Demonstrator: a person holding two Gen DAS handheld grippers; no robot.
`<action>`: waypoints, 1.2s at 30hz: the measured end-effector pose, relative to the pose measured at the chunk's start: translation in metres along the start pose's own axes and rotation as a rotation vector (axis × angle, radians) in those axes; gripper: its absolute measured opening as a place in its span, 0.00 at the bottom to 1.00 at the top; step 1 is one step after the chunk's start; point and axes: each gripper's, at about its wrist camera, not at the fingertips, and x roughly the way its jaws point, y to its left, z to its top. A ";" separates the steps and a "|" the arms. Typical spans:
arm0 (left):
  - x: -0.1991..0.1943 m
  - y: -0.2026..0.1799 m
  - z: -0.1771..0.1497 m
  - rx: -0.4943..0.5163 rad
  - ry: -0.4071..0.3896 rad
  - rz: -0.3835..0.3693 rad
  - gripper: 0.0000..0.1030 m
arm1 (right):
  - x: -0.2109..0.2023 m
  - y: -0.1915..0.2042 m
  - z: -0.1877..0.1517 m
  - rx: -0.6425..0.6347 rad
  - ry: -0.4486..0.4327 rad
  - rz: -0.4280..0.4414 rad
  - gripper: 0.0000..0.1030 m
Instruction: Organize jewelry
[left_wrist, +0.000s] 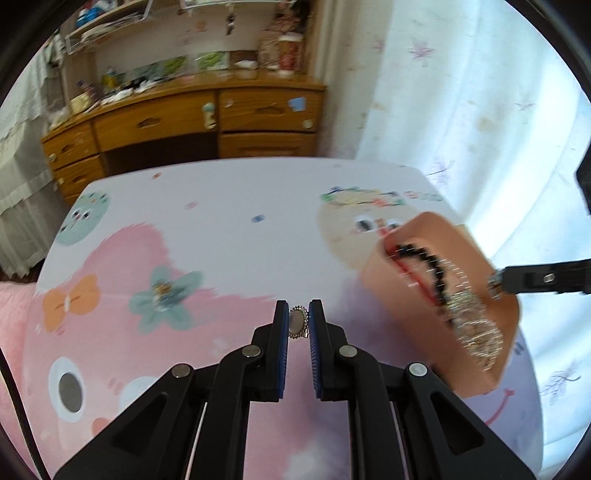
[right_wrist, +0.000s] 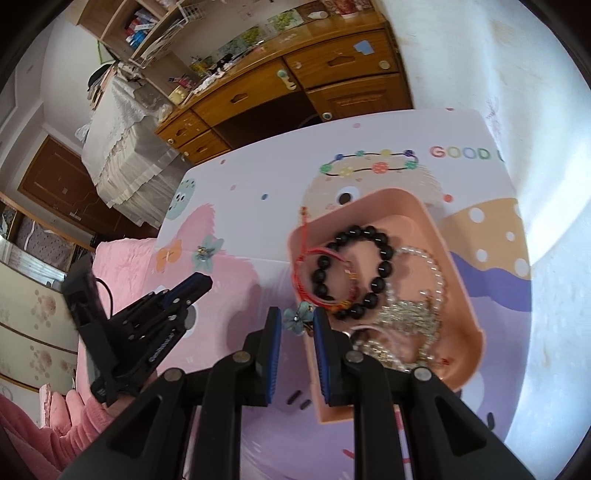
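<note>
My left gripper (left_wrist: 298, 321) is shut on an oval ring with a pale stone (left_wrist: 298, 322), held above the cartoon-print table (left_wrist: 221, 229). My right gripper (right_wrist: 297, 319) is shut on a small teal flower brooch (right_wrist: 294, 317) just left of the pink tray (right_wrist: 436, 221). The tray holds a black bead bracelet (right_wrist: 354, 273), a red cord bracelet (right_wrist: 306, 273), a pearl strand (right_wrist: 436, 273) and sparkly silver jewelry (right_wrist: 406, 314). In the left wrist view the tray (left_wrist: 417, 236) is at the right. A small brooch (left_wrist: 162, 290) lies on the table at the left; it also shows in the right wrist view (right_wrist: 202, 252).
A wooden desk with drawers (left_wrist: 207, 122) stands beyond the table's far edge. A white curtain (left_wrist: 461, 92) hangs at the right. Pink bedding (right_wrist: 122, 258) lies left of the table. The left gripper's body (right_wrist: 147, 325) shows at the lower left of the right wrist view.
</note>
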 end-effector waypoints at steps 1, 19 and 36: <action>-0.001 -0.007 0.003 0.008 -0.006 -0.020 0.08 | -0.001 -0.004 -0.001 0.007 -0.001 0.002 0.17; 0.004 -0.112 0.023 0.130 -0.025 -0.265 0.08 | -0.019 -0.065 -0.014 0.117 -0.027 -0.006 0.17; 0.001 -0.068 0.026 0.021 0.018 -0.129 0.80 | -0.010 -0.063 -0.023 0.176 -0.016 -0.020 0.46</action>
